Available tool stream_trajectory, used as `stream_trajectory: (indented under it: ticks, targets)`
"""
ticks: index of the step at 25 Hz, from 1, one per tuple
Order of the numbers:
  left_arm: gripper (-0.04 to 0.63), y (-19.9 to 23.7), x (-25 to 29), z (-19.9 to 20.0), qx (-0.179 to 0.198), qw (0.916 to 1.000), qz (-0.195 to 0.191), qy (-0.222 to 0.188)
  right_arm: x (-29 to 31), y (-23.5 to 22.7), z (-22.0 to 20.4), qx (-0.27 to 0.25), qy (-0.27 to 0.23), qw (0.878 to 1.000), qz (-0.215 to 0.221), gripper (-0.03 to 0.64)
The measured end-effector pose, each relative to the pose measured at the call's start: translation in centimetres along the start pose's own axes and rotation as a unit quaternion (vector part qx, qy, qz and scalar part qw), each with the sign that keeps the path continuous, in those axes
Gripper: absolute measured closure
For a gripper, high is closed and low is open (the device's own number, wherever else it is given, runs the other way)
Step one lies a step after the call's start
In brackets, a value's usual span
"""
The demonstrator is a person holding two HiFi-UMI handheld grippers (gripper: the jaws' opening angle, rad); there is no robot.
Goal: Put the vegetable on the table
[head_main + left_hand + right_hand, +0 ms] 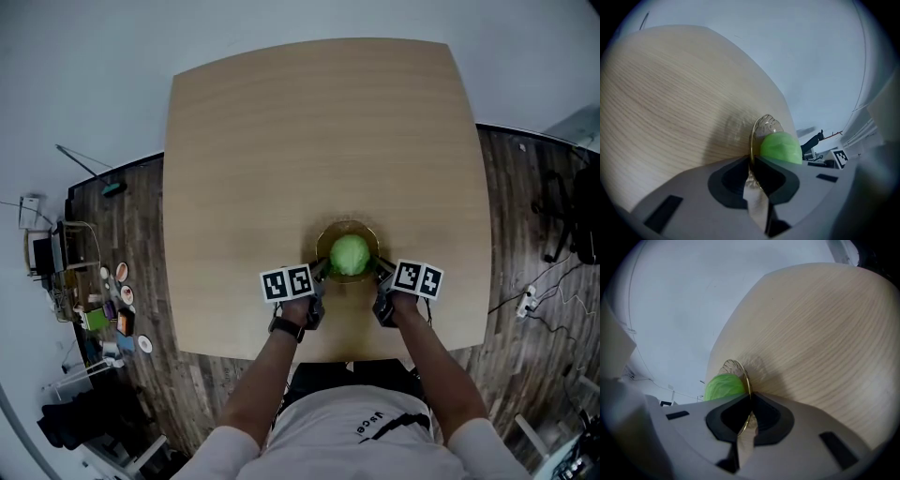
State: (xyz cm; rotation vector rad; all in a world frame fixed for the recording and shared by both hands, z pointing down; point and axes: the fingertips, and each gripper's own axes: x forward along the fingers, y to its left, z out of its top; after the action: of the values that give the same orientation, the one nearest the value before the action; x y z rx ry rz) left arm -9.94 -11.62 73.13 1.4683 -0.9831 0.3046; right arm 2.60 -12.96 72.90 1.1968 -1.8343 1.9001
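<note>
The green vegetable (350,254) lies in a clear plate (348,225) with a golden rim, over the near part of the wooden table (319,141); whether the plate touches the wood cannot be told. The left gripper (752,164) pinches the plate's rim on one side, and the right gripper (750,401) pinches it on the opposite side. In both gripper views the grey jaw bodies hide the lower part of the vegetable (782,147) (723,385).

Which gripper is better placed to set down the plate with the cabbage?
Neither alone: left gripper and right gripper clamp the plate at opposite rims, cabbage centred; probably both together.
</note>
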Motion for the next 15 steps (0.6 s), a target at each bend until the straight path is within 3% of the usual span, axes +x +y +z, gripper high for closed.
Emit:
stream_trajectory:
  ticks: [9,15]
  targets:
    - [0.541,-0.1,0.0,0.2,-0.001,1.0000,-0.003,0.003,0.2,-0.4,0.1,0.008,0.002,1.000,-0.007,0.591]
    - [0.520,0.4,-1.8,1.9,-0.005,0.9996,0.009,-0.026,-0.6,-0.7,1.2,-0.015,0.009,0.999,-0.042,0.574]
